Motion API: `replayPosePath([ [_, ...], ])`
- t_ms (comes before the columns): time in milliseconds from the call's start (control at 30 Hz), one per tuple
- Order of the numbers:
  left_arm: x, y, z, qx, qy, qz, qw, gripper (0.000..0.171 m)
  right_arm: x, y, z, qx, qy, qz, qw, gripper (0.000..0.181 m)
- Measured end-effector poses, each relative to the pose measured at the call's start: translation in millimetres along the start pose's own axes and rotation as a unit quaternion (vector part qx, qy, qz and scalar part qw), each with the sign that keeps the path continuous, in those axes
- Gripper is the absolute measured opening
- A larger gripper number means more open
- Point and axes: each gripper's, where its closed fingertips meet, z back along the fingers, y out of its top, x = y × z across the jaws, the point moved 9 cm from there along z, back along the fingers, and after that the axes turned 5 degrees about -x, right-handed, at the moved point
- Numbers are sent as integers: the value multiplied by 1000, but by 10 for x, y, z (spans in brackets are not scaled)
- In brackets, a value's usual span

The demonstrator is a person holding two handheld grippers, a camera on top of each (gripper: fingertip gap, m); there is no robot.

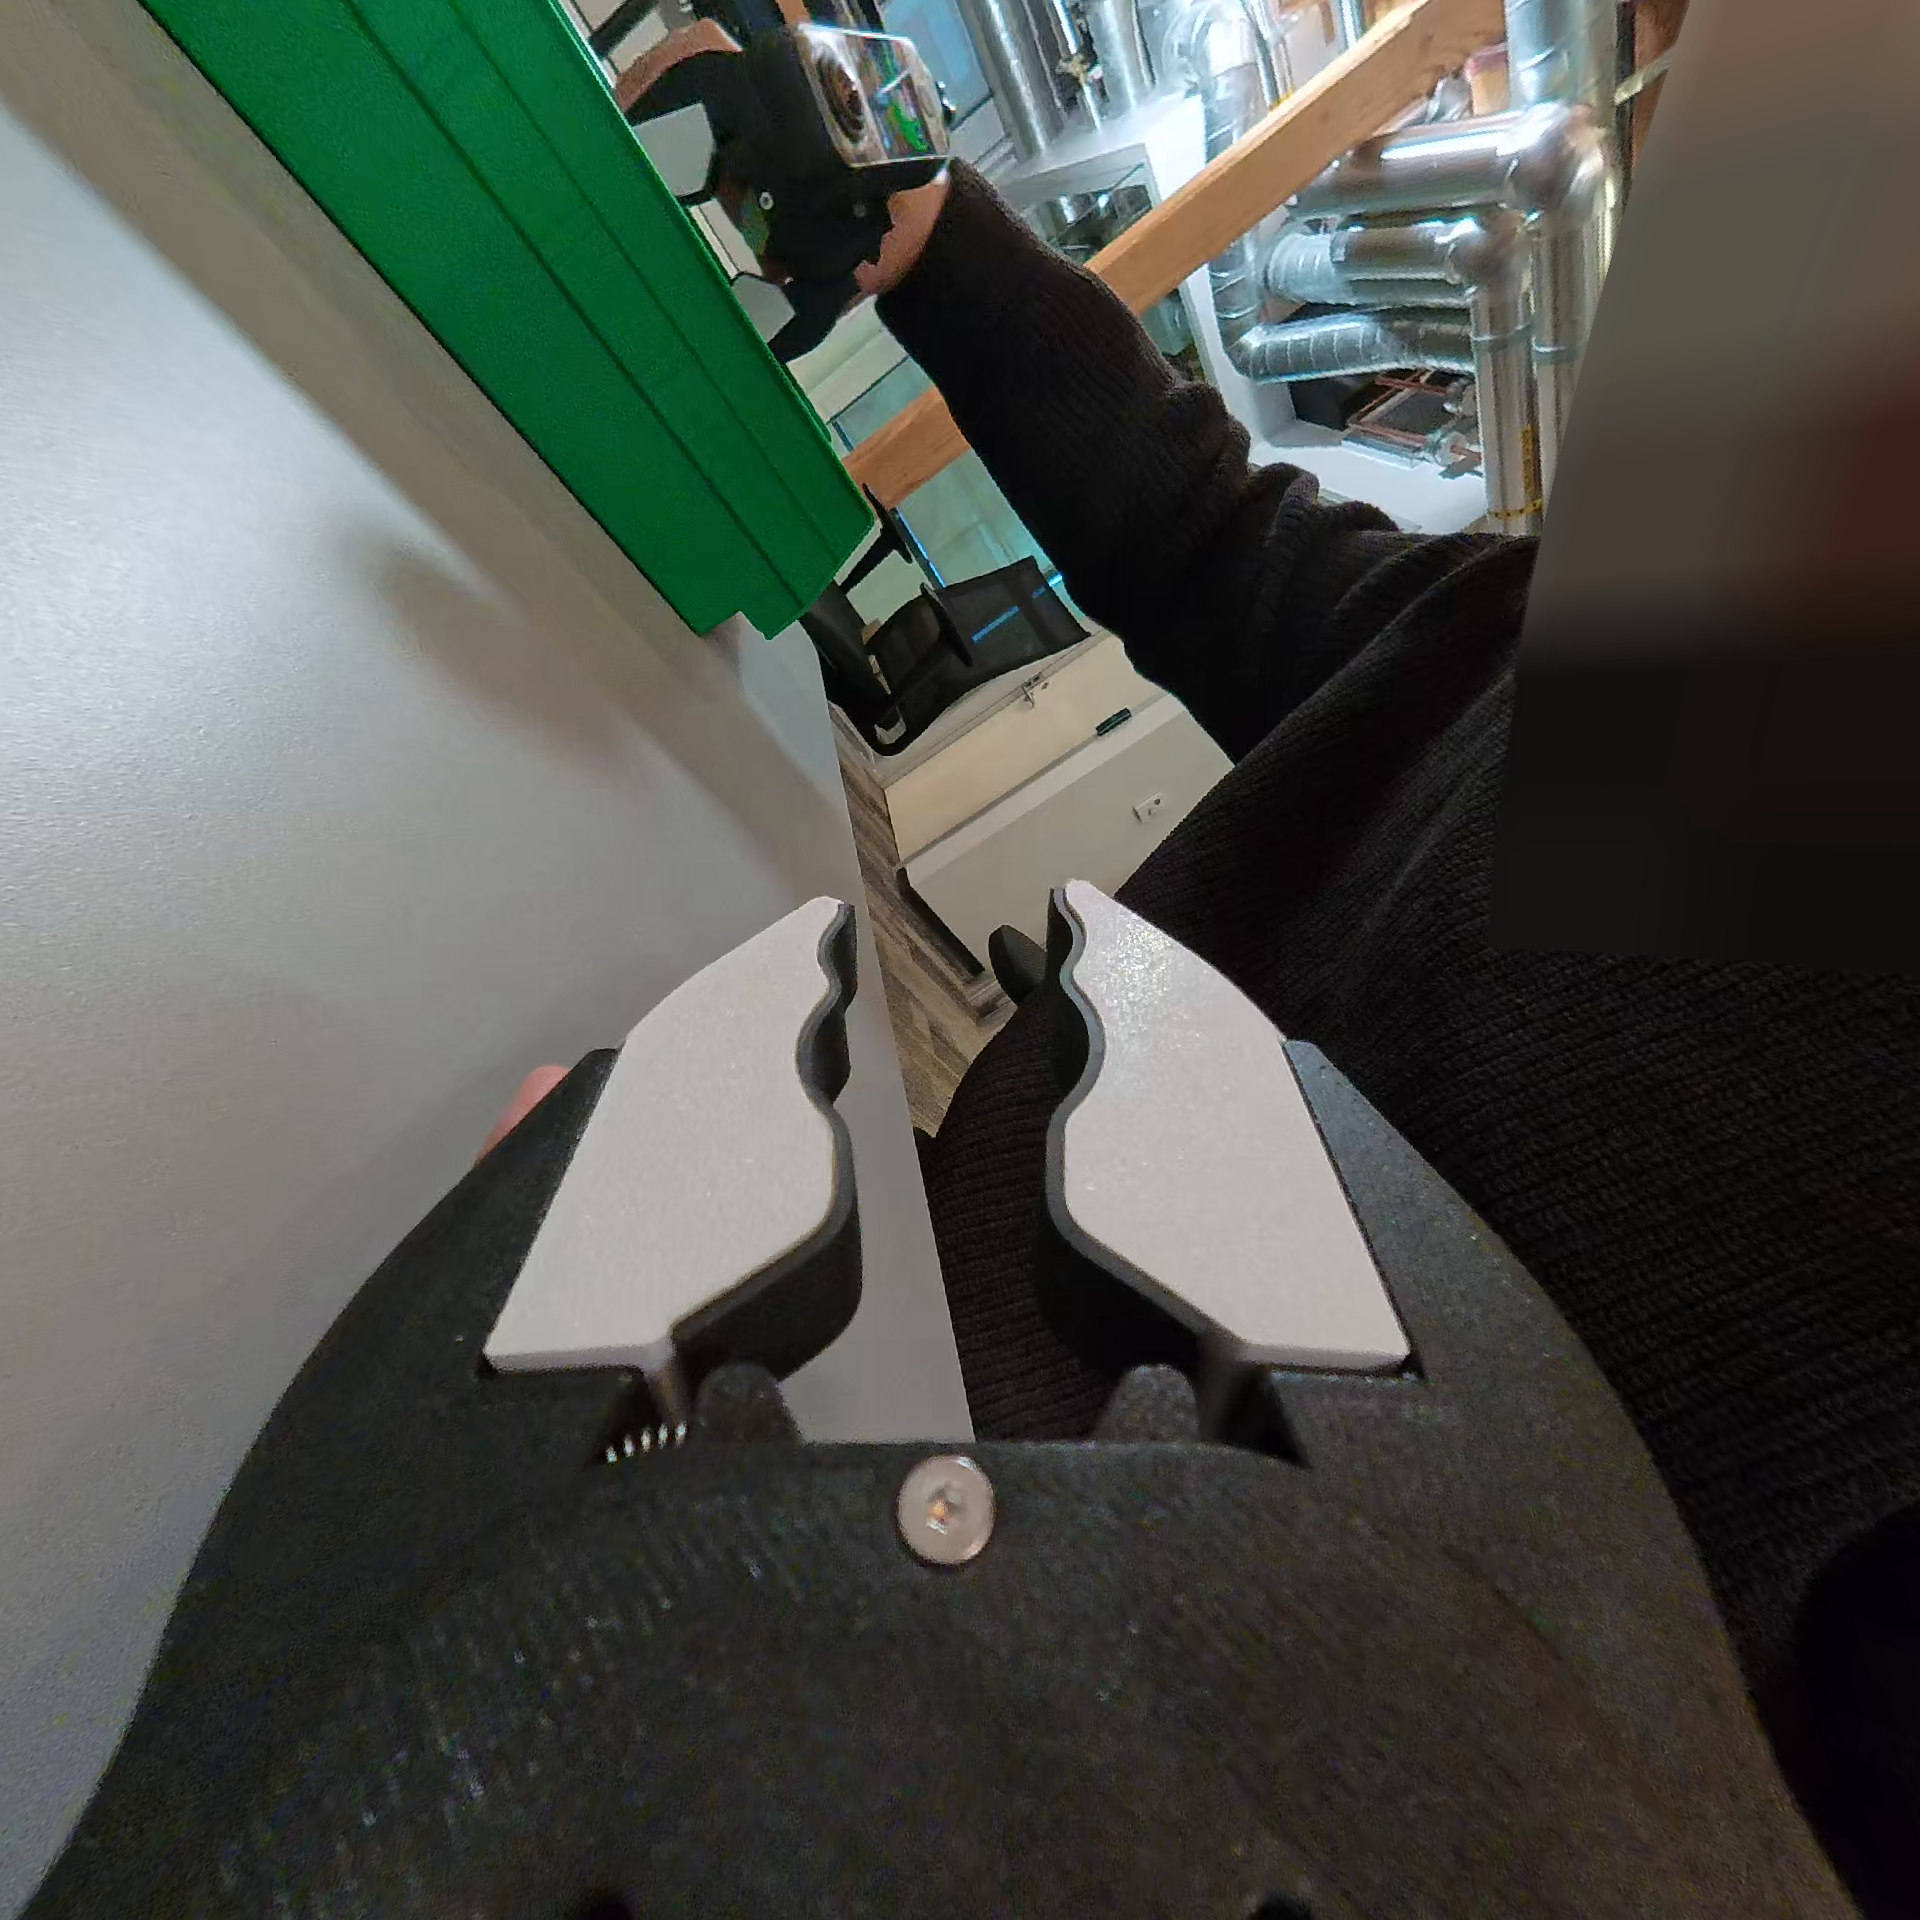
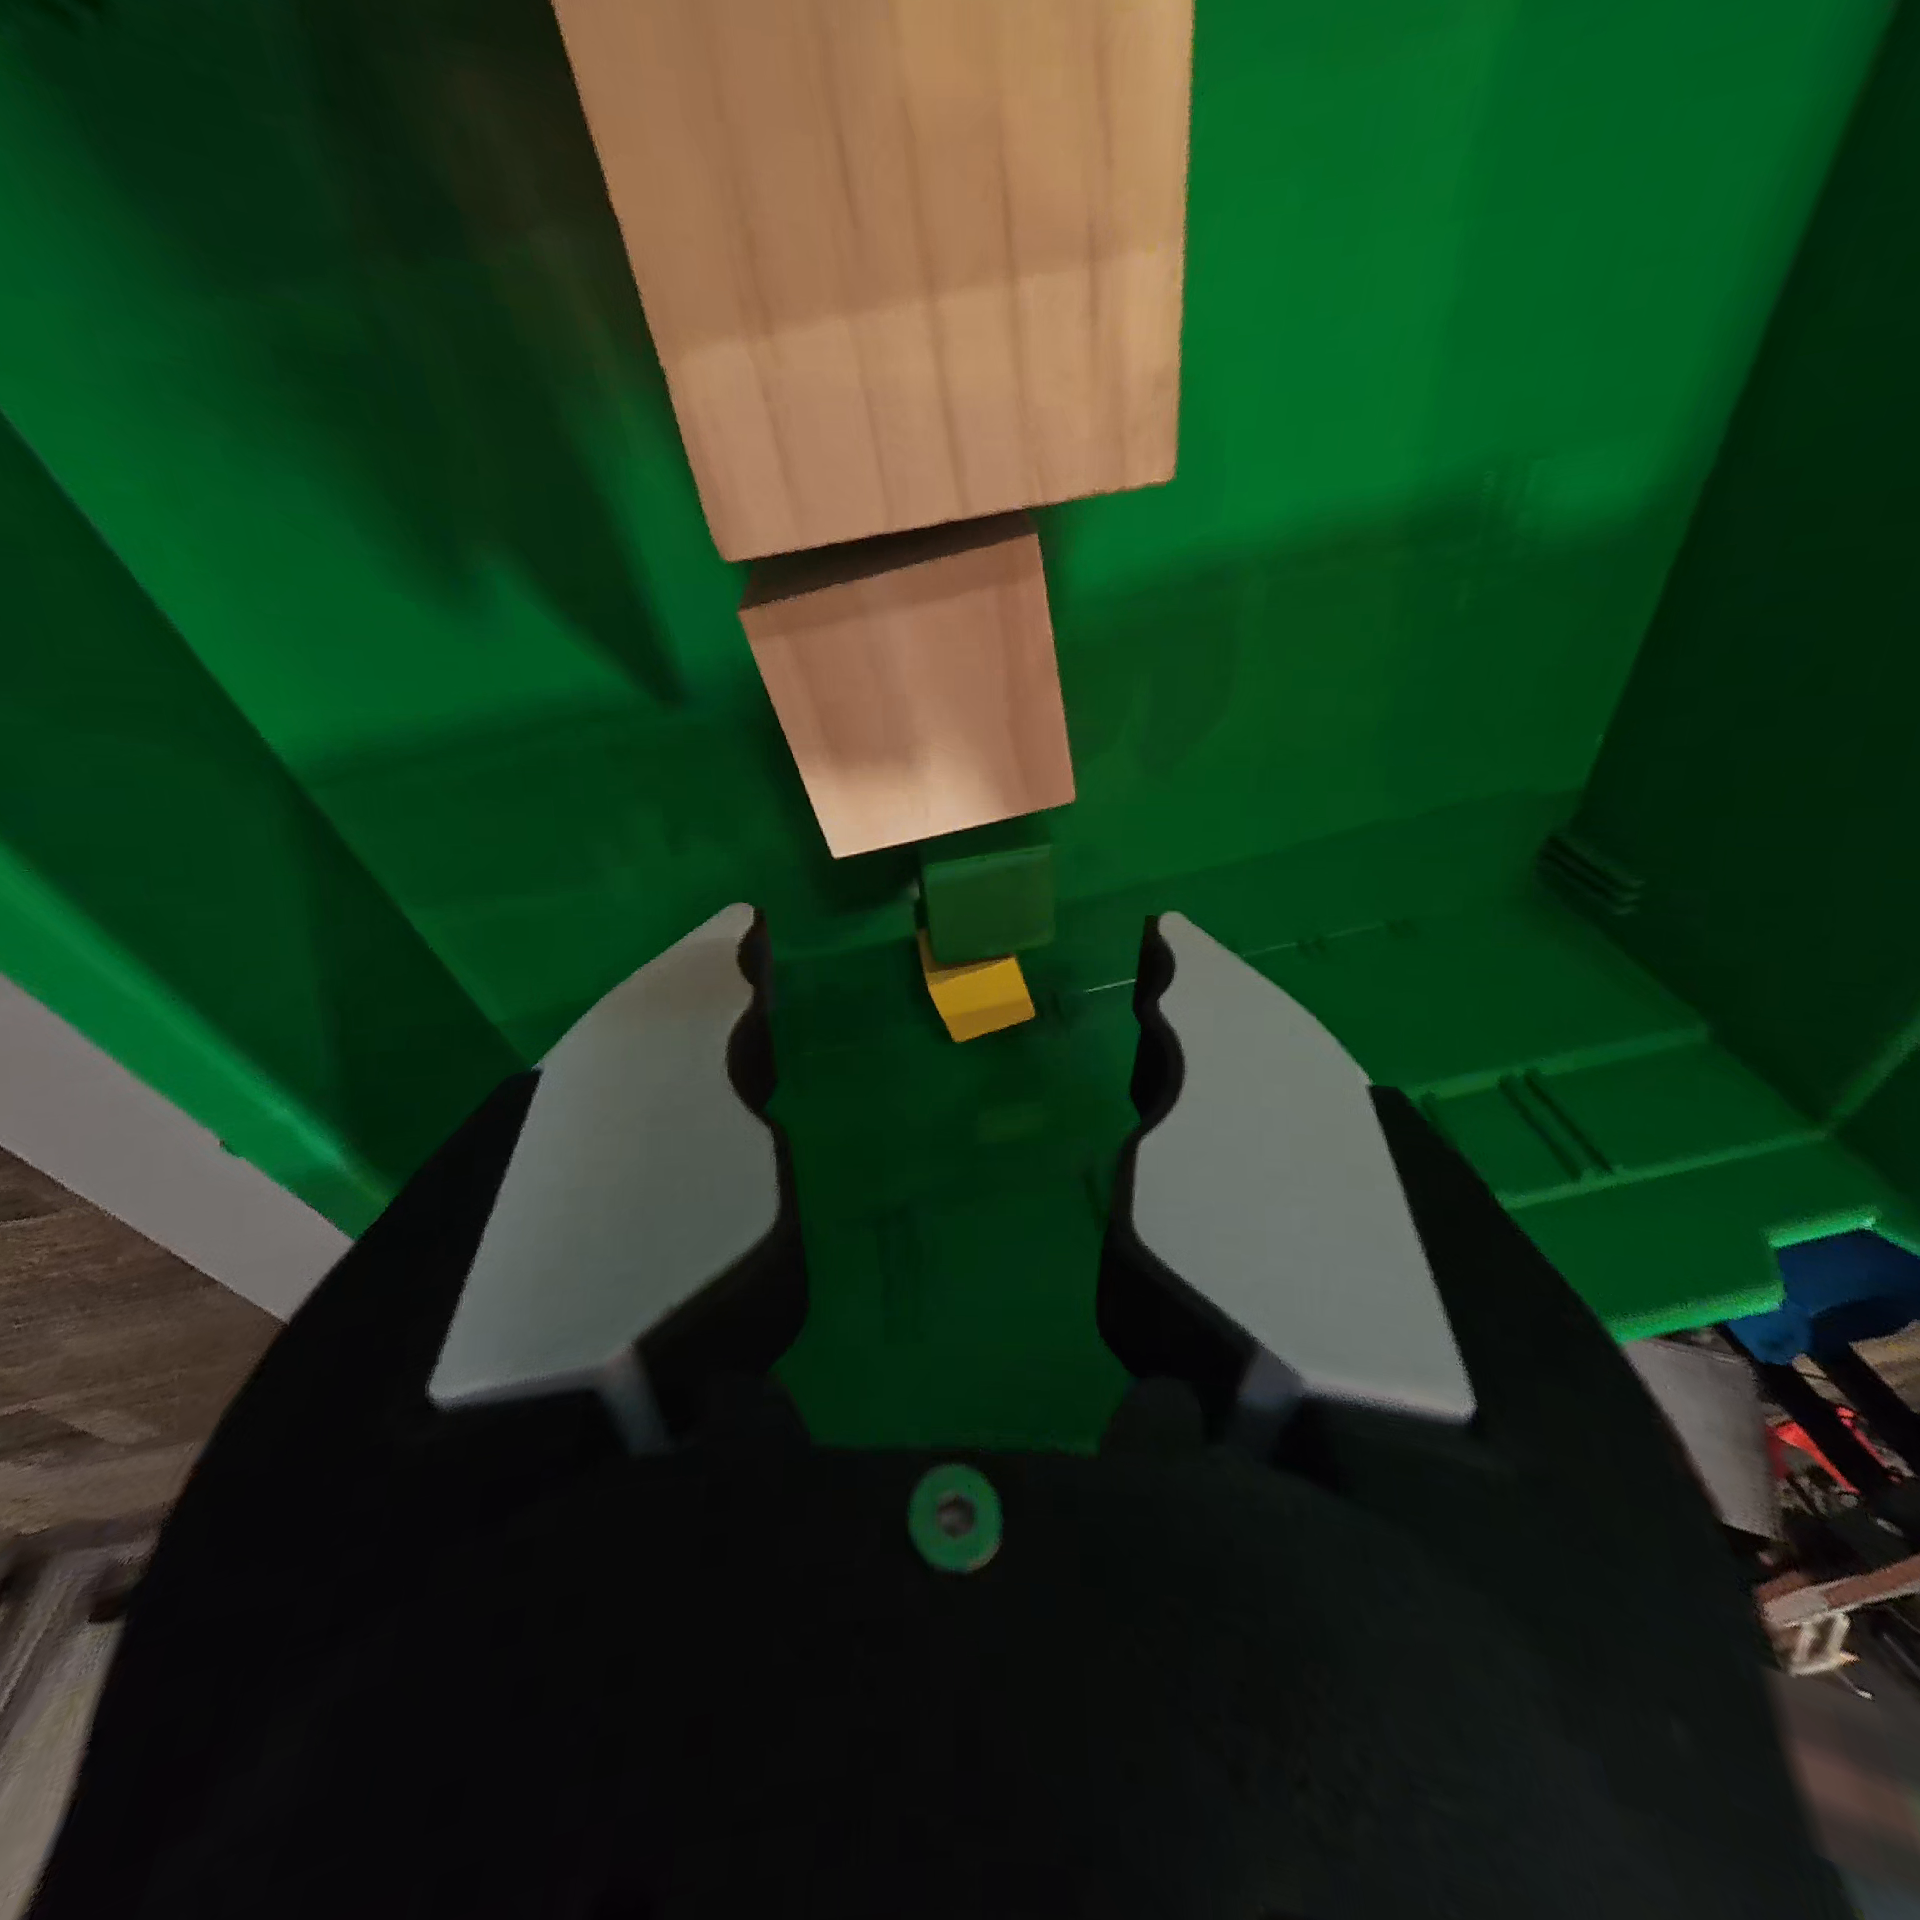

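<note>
My right gripper (image 2: 951,935) is open and empty, looking down into a green plastic bin (image 2: 1455,727). In the bin stands a stack of blocks: a large wooden block (image 2: 904,260) on top, a smaller wooden block (image 2: 914,696) under it, then a green cube (image 2: 987,899) and a yellow cube (image 2: 977,1000) at the bottom, just beyond my fingertips. My left gripper (image 1: 951,920) is open and empty, held at the edge of a white table (image 1: 260,727), apart from the bin's green wall (image 1: 582,312). The right gripper (image 1: 821,166) shows far off in the left wrist view, above the bin.
A person's black sleeve (image 1: 1091,416) and dark knitted clothing (image 1: 1455,1039) fill the right of the left wrist view. Wooden beams (image 1: 1299,135) and metal pipes (image 1: 1455,208) stand behind. Wood floor (image 2: 94,1340) shows beside the bin.
</note>
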Motion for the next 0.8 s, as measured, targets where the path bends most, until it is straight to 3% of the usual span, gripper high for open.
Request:
replayPosePath([
  [133, -5, 2, 6, 2, -4, 4, 1000, 36, 3, -19, -107, -26, 23, 12, 999, 71],
  [367, -15, 9, 19, 6, -12, 12, 1000, 36, -51, 60, -146, 3, 41, 18, 999, 68],
  [800, -14, 6, 14, 4, -9, 10, 1000, 35, -65, 20, -109, -27, 16, 30, 999, 68],
])
